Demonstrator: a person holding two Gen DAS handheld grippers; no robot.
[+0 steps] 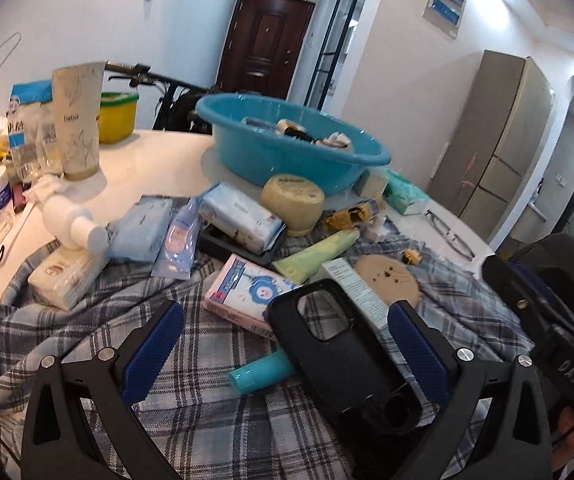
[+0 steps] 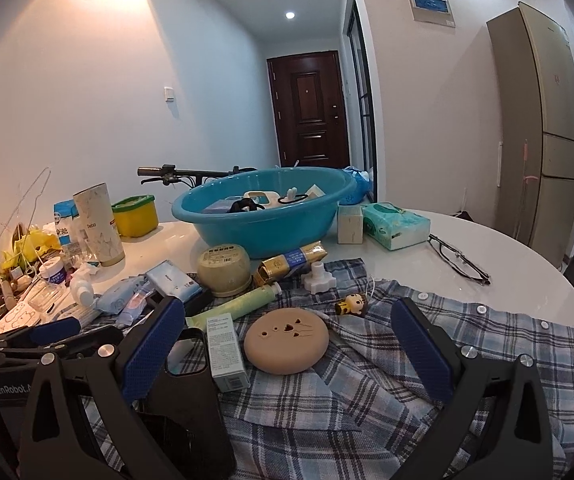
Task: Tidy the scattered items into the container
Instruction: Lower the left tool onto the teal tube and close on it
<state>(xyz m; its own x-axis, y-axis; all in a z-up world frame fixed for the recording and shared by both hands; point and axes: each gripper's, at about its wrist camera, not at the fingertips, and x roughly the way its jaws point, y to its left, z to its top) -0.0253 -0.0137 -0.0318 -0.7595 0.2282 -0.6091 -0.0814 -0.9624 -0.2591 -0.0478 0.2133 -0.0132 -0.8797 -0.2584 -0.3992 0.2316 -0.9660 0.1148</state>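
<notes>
A blue plastic basin stands at the back of the white table and holds several small items. Scattered items lie on a plaid shirt in front of it. My left gripper is open, with a black phone case and a teal tube between its fingers. My right gripper is open above a tan round pad and a small white box. A green tube, a cream jar, and a pink tissue pack lie nearby.
Glasses lie on the bare table at right. A green tissue pack and a white box sit beside the basin. A tall cup, a yellow tub and jars crowd the left. The other gripper shows at right.
</notes>
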